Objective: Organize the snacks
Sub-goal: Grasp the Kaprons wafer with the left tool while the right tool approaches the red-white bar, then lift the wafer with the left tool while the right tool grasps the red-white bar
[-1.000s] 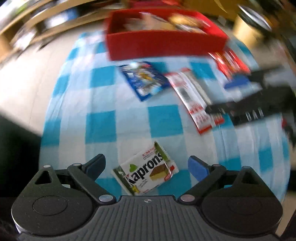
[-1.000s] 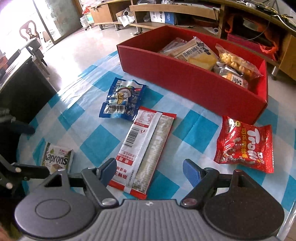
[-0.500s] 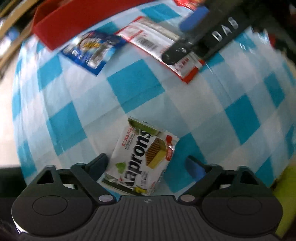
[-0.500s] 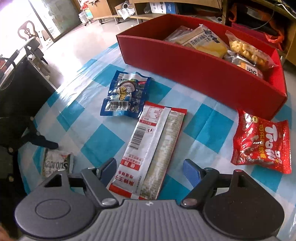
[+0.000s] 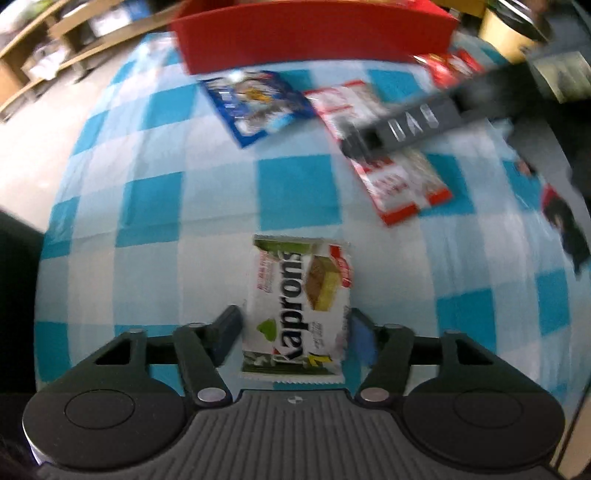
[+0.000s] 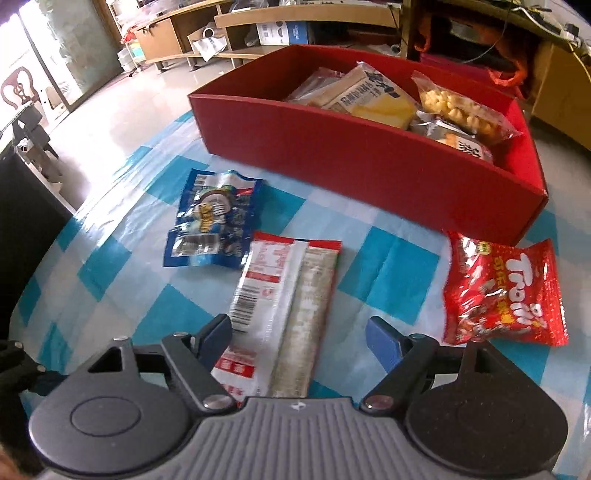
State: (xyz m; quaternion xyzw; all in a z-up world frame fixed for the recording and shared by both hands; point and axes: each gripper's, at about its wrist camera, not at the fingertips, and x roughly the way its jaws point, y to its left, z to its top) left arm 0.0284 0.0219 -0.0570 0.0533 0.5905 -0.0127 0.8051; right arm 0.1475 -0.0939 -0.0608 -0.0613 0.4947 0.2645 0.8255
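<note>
Kaprons wafer packet [image 5: 299,306]: flat on checked worktop [image 5: 155,206], between left gripper [image 5: 295,328] fingers, which have just been closing, nearly touching. Advice: pinch its long edges squarely, lift flat. Right gripper [image 6: 299,336]: fingers just widened, spread astride long red-white packet [image 6: 284,302]. Destination: red box [image 6: 351,162].

Table [image 6: 388,258] covered with blue-and-white checked cloth. Beyond it: pale glossy tiled floor [image 6: 122,107], low wooden shelving [image 6: 303,14] along far wall holding boxes and papers. Ornate chair [image 6: 18,92] at far left. Yellowish bin [image 5: 506,33] beside the table.
</note>
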